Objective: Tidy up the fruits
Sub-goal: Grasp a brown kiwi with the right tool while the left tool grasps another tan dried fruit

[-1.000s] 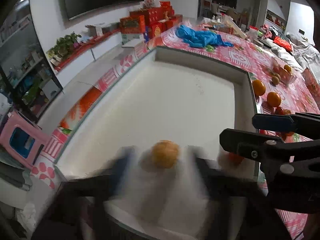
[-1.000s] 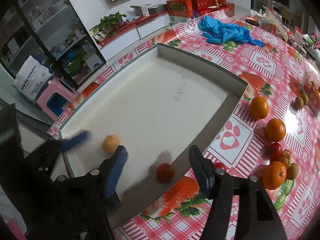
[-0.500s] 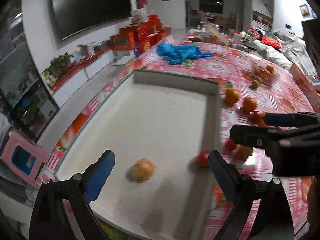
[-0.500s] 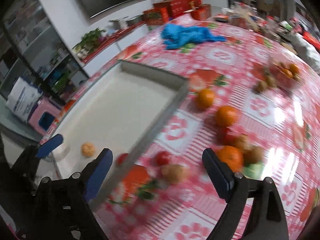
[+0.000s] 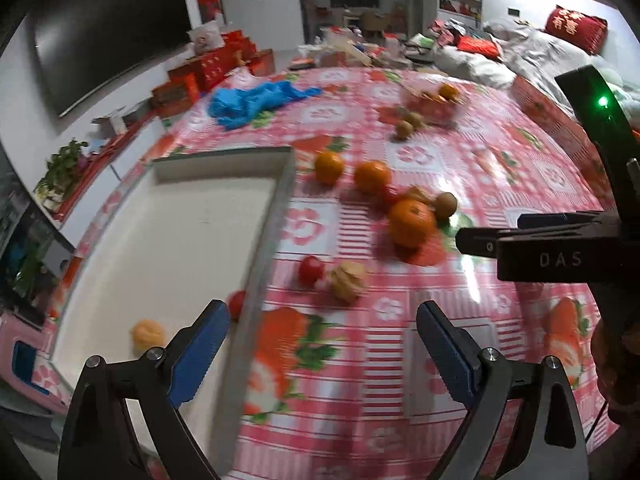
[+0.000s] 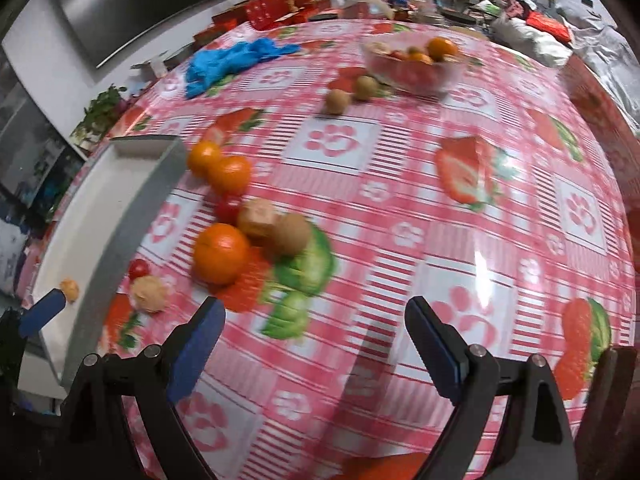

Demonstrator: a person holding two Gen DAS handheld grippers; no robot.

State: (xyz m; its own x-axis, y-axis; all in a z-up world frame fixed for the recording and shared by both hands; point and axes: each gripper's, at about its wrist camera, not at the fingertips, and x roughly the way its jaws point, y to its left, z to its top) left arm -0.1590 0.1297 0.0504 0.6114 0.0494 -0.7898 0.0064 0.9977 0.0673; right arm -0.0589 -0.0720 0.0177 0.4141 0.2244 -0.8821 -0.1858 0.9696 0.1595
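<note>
Tongs (image 5: 323, 334) (image 6: 316, 330) both gape empty above the tablecloth (image 6: 400, 208), near oranges (image 6: 221, 253).

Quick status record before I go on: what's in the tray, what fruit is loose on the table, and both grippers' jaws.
tray: holds a peeled orange fruit and a small red fruit
loose beside tray: large orange, two smaller oranges, red tomato, pale peeled fruit, brown kiwi-like fruit
bowl: far side, fruit inside
left gripper: jaws open, nothing between
right gripper: jaws open, just been opening, nothing between
</note>
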